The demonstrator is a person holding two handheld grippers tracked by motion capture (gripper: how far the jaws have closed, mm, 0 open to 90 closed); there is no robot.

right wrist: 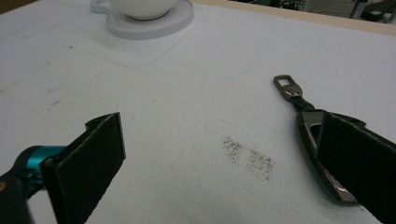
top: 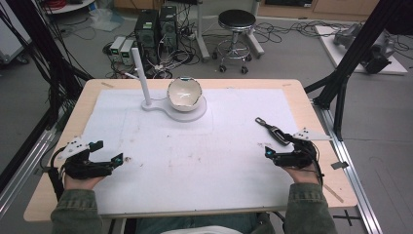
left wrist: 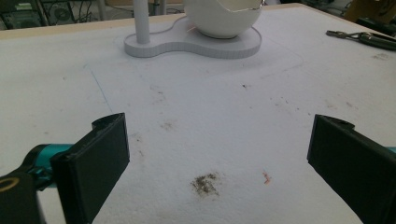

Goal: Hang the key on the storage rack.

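the bowl sits on the round end of a white stand at 12 o'clock on the table, its rim chipped and uneven. what it holds cannot be told from the high view or either gripper view. a white upright post rises from the stand's narrow end, just at the bowl's 9 o'clock. a white mat with scattered dirty smudges covers most of the tabletop.

the left gripper rests low over the mat at 8 o'clock, held in the person's left hand, forearm entering from the bottom edge. its jaws stand wide apart with nothing between them; in the left gripper view bare mat and a dark smudge lie in the gap.

the right gripper sits at 4 o'clock in the right hand, released as well, jaws spread.

a dark metal key fob with a strap and a small clasp at its far end lies flat on the mat at 3 o'clock, running on a diagonal. in the right gripper view its near end lies right by the right-hand jaw, partly hidden behind it; whether they touch cannot be told. it is not gripped.
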